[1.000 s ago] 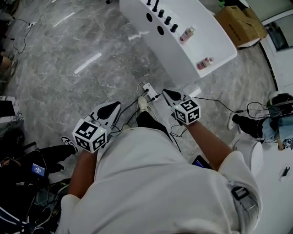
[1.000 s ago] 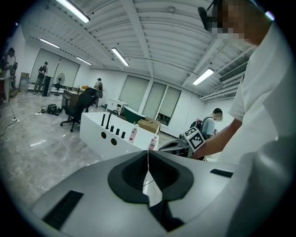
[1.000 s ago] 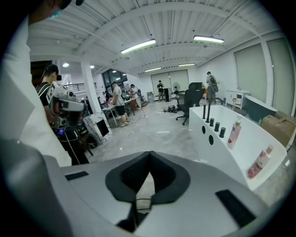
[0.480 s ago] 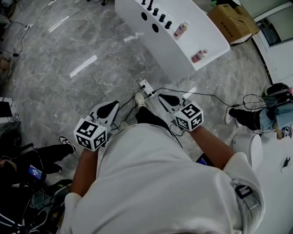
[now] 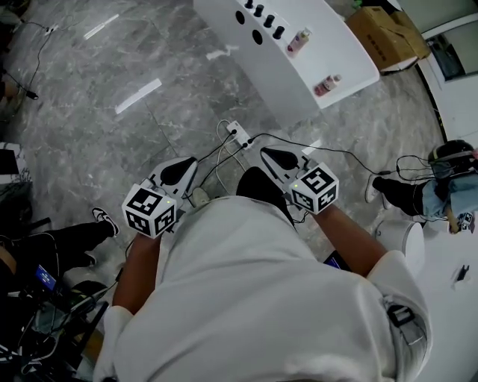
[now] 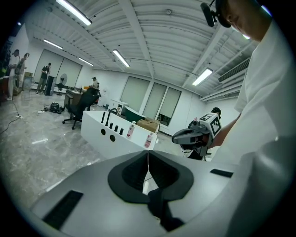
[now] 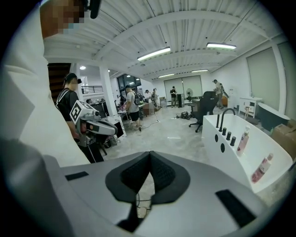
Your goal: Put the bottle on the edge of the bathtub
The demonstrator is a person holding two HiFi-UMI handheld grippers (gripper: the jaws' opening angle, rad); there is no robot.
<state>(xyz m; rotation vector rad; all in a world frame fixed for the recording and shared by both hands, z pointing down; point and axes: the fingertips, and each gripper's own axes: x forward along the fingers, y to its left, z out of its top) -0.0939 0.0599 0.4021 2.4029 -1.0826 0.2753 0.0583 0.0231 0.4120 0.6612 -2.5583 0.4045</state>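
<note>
The left tongs [image 5: 183,168] are closed, pad against pad, and nothing is held between them. The right tongs [image 5: 270,154] are likewise shut tight and empty. Both are held low in front of the person's white shirt [image 5: 254,298], at the middle of the head view, the left tongs at centre left and the right tongs at centre right, well apart from each other. Each is pointed toward the upper part of the frame.

Just beyond the tips, a white power strip [image 5: 239,134] is seen on the grey marble floor [image 5: 89,127], with black and white cables [image 5: 224,153] trailed from it between the tongs.

Farther up, at the upper right of the head view, a white bathtub [image 5: 280,78] is shown. A row of black knobs [image 5: 263,16] is set along its edge. A pale bottle [image 5: 299,41] is stood upright on that edge just beside the knobs, and a pink bottle [image 5: 327,85] is stood on the same edge toward the tub's right end, apart from the first. Both bottles are well apart from the tongs.

A cardboard box [image 5: 388,33] is seen beyond the tub, at the upper right corner.
</note>
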